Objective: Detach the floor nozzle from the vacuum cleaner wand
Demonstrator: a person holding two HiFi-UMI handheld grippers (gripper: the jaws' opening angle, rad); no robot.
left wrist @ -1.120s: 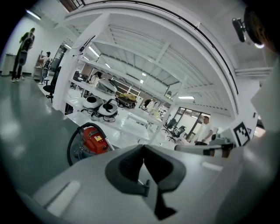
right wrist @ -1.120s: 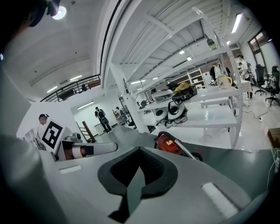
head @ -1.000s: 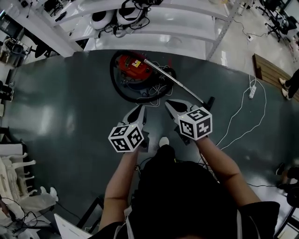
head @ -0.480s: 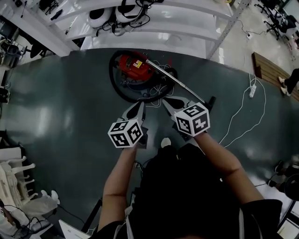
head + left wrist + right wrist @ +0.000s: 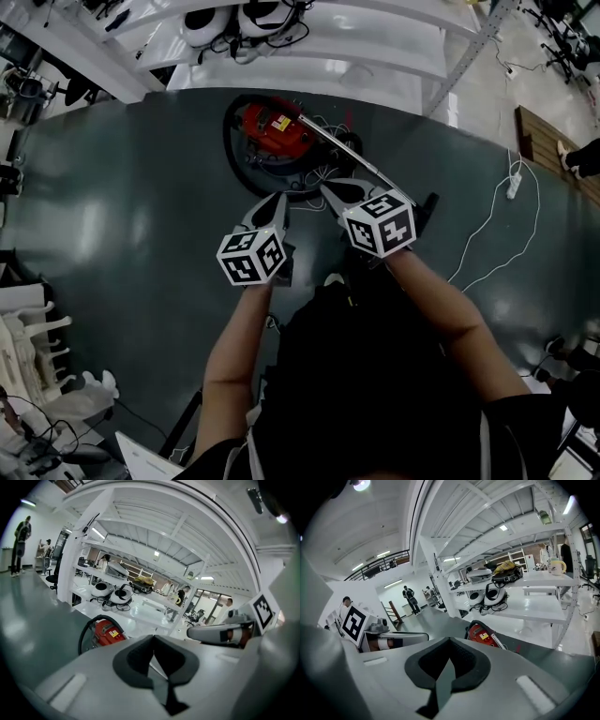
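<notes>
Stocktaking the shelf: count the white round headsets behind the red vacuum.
2, side by side on the white shelf beyond the red vacuum: left headset, right headset. More may be hidden.

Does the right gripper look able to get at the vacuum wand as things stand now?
Probably yes. The right gripper points toward the wand, which runs just ahead of its tips, and nothing stands between them. Its jaws are shut and empty, though, so they would have to open before gripping.
</notes>
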